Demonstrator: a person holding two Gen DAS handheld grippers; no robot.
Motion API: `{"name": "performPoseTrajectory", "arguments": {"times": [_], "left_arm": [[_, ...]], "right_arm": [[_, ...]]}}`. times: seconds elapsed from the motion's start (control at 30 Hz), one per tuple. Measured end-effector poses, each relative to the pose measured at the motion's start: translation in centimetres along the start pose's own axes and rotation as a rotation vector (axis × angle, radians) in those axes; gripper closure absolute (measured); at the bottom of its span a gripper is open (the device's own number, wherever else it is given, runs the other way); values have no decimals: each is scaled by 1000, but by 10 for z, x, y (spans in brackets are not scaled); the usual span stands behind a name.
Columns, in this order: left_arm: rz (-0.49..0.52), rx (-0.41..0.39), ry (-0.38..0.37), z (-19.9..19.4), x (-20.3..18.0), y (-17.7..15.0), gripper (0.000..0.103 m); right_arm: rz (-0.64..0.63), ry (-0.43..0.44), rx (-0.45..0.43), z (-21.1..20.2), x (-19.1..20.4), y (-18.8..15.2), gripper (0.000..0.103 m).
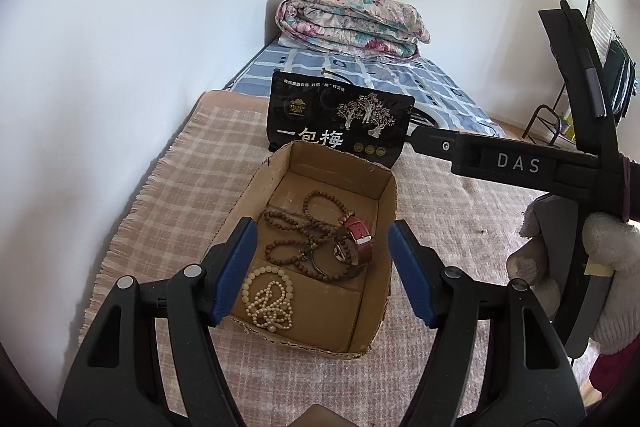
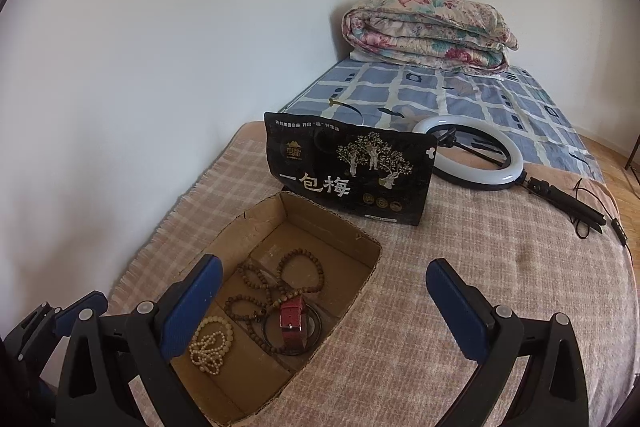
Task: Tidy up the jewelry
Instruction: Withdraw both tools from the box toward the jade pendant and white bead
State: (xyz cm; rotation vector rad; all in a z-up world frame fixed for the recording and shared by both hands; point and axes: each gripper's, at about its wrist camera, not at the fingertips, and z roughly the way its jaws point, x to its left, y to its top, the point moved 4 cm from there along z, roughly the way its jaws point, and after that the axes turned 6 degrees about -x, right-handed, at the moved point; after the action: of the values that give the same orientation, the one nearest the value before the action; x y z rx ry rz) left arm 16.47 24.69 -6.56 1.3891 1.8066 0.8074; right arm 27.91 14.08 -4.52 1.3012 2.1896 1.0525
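Left wrist view: cardboard box (image 1: 316, 183) is seen on the plaid cloth (image 1: 172, 187), held between and beyond the tips of the left gripper (image 1: 322, 273).
Left tongs: spread, nothing pinched between the blue pads (image 1: 236, 267); they appear to be kept over the box so its contents can be reached.
Jewelry: all of it is gathered inside the box, the brown bead strands (image 1: 304, 227) and the red-strapped watch (image 1: 358, 235) in the middle part, the pale bead strand (image 1: 270, 301) in the nearer part (kept apart by a low fold in the cardboard floor).
Other hand: a white-gloved hand (image 1: 612, 267) is seen at the right edge, wrapped around the other gripper's handle.
Right wrist view: right gripper (image 2: 324, 311) is spread as wide as can be seen, empty, with the box's right wall between its fingers.
Backdrop: a black snack bag (image 2: 348, 171) is stood upright just behind the box; a ring light (image 2: 472, 155) is laid on the cloth beyond.
Judgement: sorting looks largely done, as no jewelry is seen on the cloth.
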Motion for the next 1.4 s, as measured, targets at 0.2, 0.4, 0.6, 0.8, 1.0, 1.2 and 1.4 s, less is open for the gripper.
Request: {"name": "performPoseTrajectory", "arguments": {"times": [0.2, 0.4, 0.6, 0.8, 1.0, 1.2, 1.4], "left_arm": [[21, -13, -24, -6, -18, 1, 33], [43, -19, -48, -8, -38, 0, 33], [63, -23, -78, -8, -59, -1, 33], [85, -14, -106, -6, -85, -4, 33], [115, 0, -133, 0, -115, -10, 33], [148, 27, -162, 8, -147, -19, 33], [178, 49, -181, 22, -172, -27, 33]], "right_arm": [[27, -13, -28, -21, -21, 1, 0], [-9, -78, -31, -41, -46, -5, 0], [-8, -117, -40, -68, -74, -12, 0], [-28, -166, -60, -100, -104, -26, 0], [-12, -252, -102, -137, -147, -43, 0], [31, -318, -127, -166, -195, -63, 0], [65, -330, -101, -177, -232, -94, 0]]}}
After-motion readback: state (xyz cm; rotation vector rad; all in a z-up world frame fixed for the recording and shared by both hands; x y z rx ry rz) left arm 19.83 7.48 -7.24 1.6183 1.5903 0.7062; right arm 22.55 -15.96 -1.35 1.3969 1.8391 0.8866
